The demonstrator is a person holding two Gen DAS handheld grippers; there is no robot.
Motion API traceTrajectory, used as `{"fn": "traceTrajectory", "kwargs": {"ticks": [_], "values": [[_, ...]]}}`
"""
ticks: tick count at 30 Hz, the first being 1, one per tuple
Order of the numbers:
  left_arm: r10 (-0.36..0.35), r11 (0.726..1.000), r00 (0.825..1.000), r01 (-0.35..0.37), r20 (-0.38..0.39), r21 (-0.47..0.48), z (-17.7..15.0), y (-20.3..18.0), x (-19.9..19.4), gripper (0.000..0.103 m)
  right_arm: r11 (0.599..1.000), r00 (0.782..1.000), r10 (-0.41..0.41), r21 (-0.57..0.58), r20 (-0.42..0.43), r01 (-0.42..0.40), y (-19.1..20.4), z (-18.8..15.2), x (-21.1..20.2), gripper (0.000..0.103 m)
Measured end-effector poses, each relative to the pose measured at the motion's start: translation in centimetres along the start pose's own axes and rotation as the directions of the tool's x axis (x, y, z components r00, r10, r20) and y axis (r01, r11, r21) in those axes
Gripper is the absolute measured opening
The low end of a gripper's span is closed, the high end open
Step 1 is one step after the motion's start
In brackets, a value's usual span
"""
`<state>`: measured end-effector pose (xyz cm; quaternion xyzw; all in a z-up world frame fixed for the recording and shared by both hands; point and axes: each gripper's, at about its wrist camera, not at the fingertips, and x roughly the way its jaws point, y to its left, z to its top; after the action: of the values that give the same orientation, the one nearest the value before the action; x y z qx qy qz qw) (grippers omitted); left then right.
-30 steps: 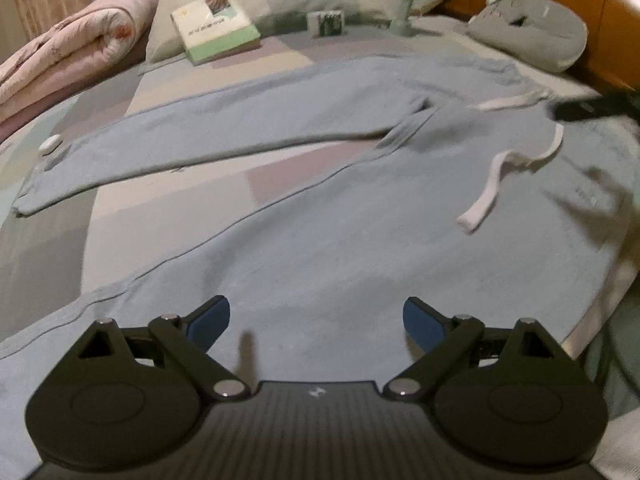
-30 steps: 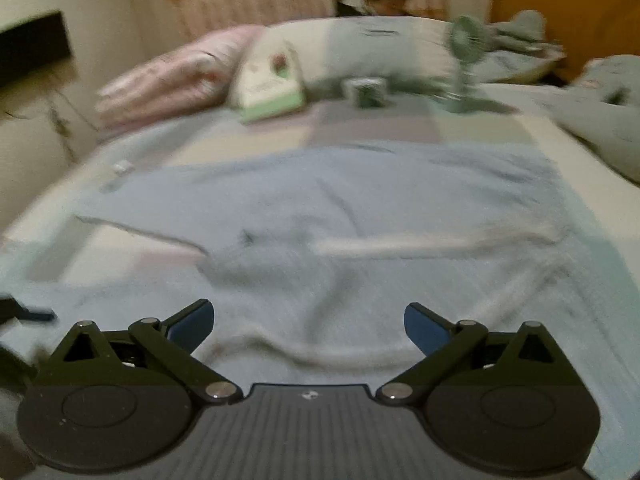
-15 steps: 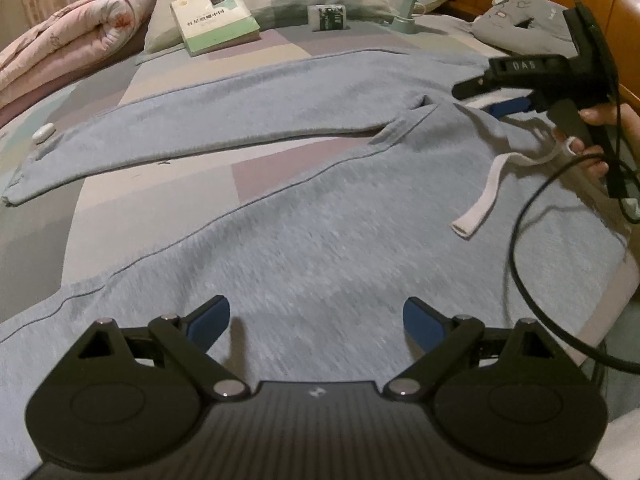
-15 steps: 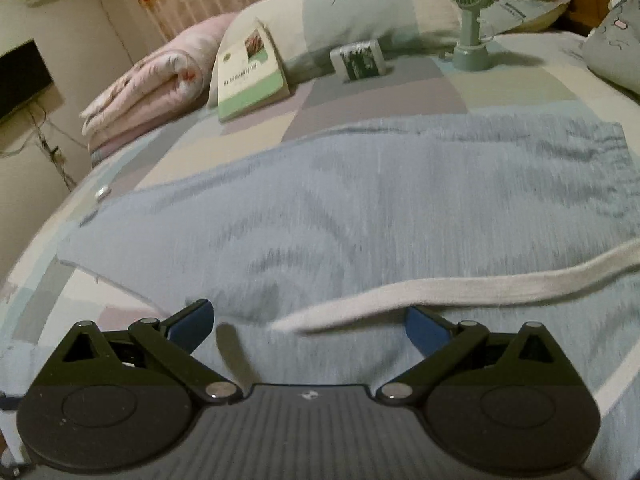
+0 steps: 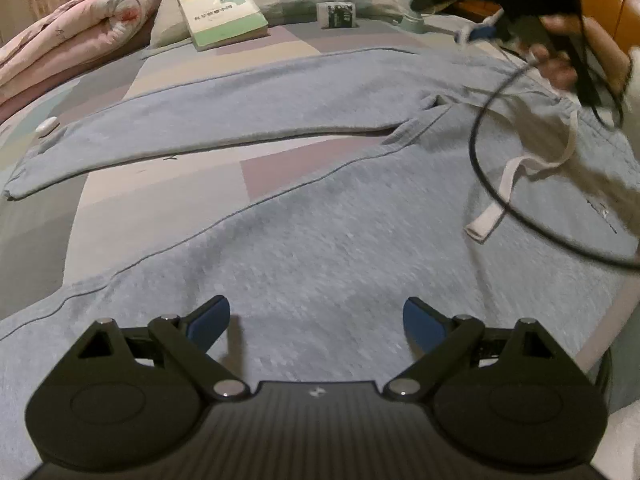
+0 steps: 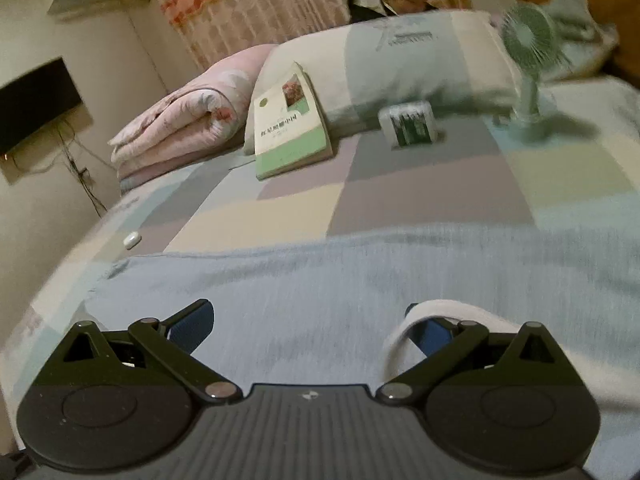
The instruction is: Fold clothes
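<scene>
The light blue sweatpants are spread flat on the bed, long axis from cuffs at 9 o'clock to waistband at 3 o'clock. The left gripper is held wide open, empty. The right gripper is spread too, with the white drawstring draped over one finger; a snag could drag the waistband askew

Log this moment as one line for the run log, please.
stage: pre-fold | sweatpants spread flat on bed | left gripper open over near leg | right gripper open at waistband, drawstring looped over one finger | nothing clamped
</scene>
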<state>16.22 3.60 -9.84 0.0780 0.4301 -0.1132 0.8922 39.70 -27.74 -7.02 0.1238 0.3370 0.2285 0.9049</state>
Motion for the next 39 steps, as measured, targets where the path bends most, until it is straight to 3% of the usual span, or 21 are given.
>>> {"fn": "traceTrajectory", "kwargs": {"ticks": [2,4,7,10,12,20,26,29,34,36,39], "values": [[-0.001,1.000,1.000,0.001,0.004,-0.005,-0.1,0.1,-0.1,0.093,1.000,1.000,-0.008,-0.019,-0.004,0.008,0.7,1.3,0.3,0.103],[-0.005,1.000,1.000,0.005,0.008,-0.008,-0.1,0.2,-0.2,0.093,1.000,0.997,-0.022,-0.022,-0.080,0.020,1.3,1.5,1.5,0.103],[-0.006,1.000,1.000,0.007,0.017,-0.009,-0.2,0.4,-0.5,0.093,0.993,0.965,-0.110,-0.062,-0.240,0.097,1.9,-0.2,3.6,0.103],[-0.008,1.000,1.000,0.008,0.028,-0.012,-0.4,0.5,-1.1,0.093,0.982,0.939,-0.171,-0.131,-0.300,0.137,2.5,-3.6,3.6,0.103],[-0.002,1.000,0.999,0.002,0.033,-0.009,-0.6,0.6,-1.4,0.094,0.979,0.936,-0.188,-0.136,-0.298,0.153,2.8,-5.6,2.0,0.103],[-0.015,1.000,1.000,0.015,0.025,-0.013,-0.9,0.2,-1.3,0.094,0.984,0.969,-0.146,-0.127,-0.198,0.123,5.1,-12.5,-6.9,0.103],[-0.002,1.000,0.999,0.003,-0.040,0.007,-2.2,-0.5,-0.3,0.096,0.980,0.958,-0.147,-0.166,-0.245,0.108,6.7,-17.8,-8.4,0.103],[-0.002,1.000,0.999,0.003,-0.047,0.001,-3.1,-0.3,-0.8,0.097,0.973,0.960,-0.169,-0.191,-0.222,0.127,7.3,-20.5,-9.6,0.103],[0.020,0.999,0.998,-0.018,-0.055,0.040,-3.7,-1.0,-2.0,0.097,0.953,0.956,-0.186,-0.279,-0.225,0.119,8.4,-21.7,-12.0,0.103],[0.043,0.996,0.999,-0.040,-0.030,0.085,-3.6,-2.0,-2.5,0.097,0.947,0.959,-0.184,-0.299,-0.215,0.115,8.3,-21.6,-13.2,0.103],[0.014,0.990,1.000,-0.016,0.013,0.143,-3.1,-3.8,-3.2,0.097,0.927,0.958,-0.221,-0.345,-0.182,0.148,8.2,-21.2,-14.6,0.103]]}}
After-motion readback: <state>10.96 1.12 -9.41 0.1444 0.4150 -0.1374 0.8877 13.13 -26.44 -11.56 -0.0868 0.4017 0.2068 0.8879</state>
